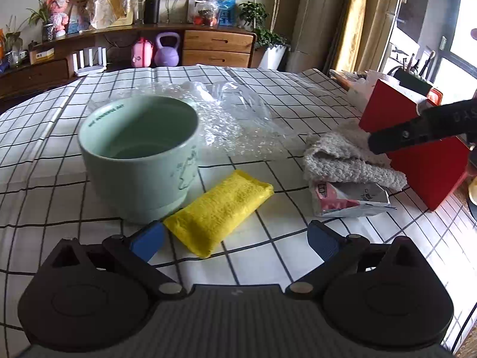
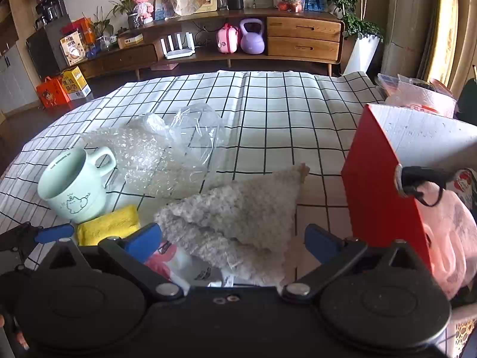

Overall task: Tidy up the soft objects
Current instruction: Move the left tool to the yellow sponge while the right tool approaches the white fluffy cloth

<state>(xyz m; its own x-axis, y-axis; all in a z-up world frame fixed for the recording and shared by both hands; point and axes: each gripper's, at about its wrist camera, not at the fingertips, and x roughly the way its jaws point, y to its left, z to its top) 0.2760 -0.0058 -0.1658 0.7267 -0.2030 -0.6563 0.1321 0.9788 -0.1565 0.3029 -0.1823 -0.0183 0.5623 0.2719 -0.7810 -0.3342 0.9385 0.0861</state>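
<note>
Sunlight from the window falls across a living room with a long wooden sideboard, and in front of it the checked surface (image 1: 298,95) carries a loose cluster of things. A mint-green mug (image 1: 140,152) stands at the left, with crumpled bubble wrap (image 1: 238,125) behind it, probably the packing it came in. A folded yellow cloth (image 1: 220,211) lies touching the mug's base. To the right a grey fluffy cloth (image 2: 238,208) is bunched partly on top of a small pink and white packet (image 1: 351,200), just beside an open red box (image 2: 384,185). The box stands open-topped beside the soft things, so I judge it to be where they are meant to go.

The left hand-held gripper (image 1: 235,238) hovers low with its jaws spread wide. The near end of the yellow cloth lies between its blue pads (image 1: 149,238), close to the left one, but nothing is clamped.

The right hand-held gripper (image 2: 232,241) is just as wide open, and the grey cloth sits between its fingers ungripped, so a squeeze looks likely next.
</note>
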